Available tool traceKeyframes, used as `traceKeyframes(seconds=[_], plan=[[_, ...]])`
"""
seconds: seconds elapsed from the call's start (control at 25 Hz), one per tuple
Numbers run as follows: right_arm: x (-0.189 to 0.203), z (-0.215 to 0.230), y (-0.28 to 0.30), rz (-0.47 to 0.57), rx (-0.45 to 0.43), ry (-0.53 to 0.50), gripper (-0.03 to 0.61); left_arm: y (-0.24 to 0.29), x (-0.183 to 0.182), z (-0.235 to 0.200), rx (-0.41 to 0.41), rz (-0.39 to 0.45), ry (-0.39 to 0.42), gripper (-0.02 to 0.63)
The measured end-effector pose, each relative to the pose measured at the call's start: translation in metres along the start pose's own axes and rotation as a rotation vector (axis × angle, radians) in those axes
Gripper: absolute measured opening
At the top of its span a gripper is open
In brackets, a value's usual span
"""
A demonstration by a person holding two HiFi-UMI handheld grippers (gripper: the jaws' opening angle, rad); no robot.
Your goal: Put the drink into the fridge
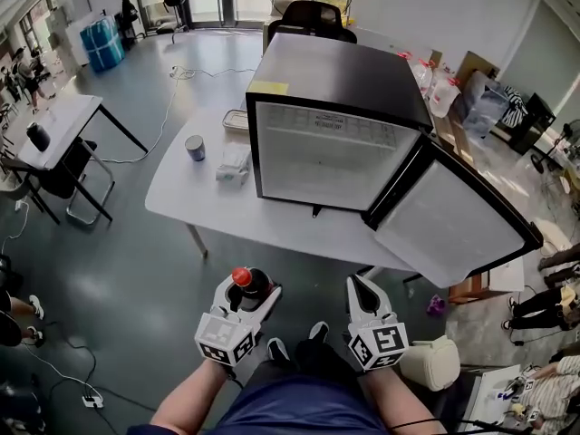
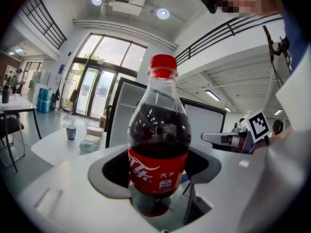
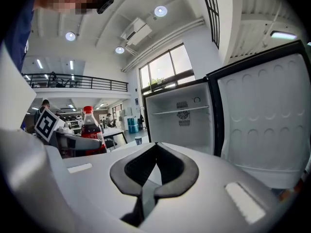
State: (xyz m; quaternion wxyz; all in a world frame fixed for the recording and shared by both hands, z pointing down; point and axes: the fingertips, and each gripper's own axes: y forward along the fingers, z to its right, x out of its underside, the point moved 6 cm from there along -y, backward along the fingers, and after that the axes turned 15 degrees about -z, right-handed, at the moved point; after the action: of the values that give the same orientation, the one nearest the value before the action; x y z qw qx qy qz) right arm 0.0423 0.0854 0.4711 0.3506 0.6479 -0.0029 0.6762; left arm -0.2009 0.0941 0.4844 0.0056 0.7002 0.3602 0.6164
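Observation:
A cola bottle (image 1: 249, 284) with a red cap and red label stands upright between the jaws of my left gripper (image 1: 243, 299), which is shut on it; in the left gripper view the cola bottle (image 2: 158, 140) fills the middle. My right gripper (image 1: 360, 295) is held beside it, to the right, shut and empty; in the right gripper view its pads (image 3: 167, 171) meet. The black mini fridge (image 1: 337, 80) sits on a white table (image 1: 181, 198) ahead, its door (image 1: 453, 220) swung open to the right. The fridge's white inside (image 3: 182, 123) holds one shelf and nothing else.
On the table left of the fridge stand a blue cup (image 1: 195, 148), a white box (image 1: 234, 163) and a small tray (image 1: 236, 120). Another table (image 1: 54, 125) with a chair is at far left. Boxes and people stand at the right edge.

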Motion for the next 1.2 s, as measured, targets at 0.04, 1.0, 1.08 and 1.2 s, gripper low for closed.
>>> traceKeyframes(seconds=[0.04, 1.0, 1.08, 1.2], plan=[[0.000, 0.003, 0.002, -0.003, 0.005, 0.004, 0.006, 0.005, -0.002, 0.000, 0.008, -0.005, 0.002, 0.319], [-0.048, 0.117, 0.079, 0.003, -0.018, 0.048, 0.006, 0.158, -0.079, -0.001, -0.001, -0.050, 0.091, 0.319], [-0.049, 0.121, 0.079, 0.004, -0.019, 0.049, 0.006, 0.168, -0.085, 0.000, -0.001, -0.042, 0.101, 0.319], [-0.053, 0.122, 0.080, 0.006, -0.013, 0.054, 0.006, 0.181, -0.099, 0.000, 0.014, -0.029, 0.125, 0.319]])
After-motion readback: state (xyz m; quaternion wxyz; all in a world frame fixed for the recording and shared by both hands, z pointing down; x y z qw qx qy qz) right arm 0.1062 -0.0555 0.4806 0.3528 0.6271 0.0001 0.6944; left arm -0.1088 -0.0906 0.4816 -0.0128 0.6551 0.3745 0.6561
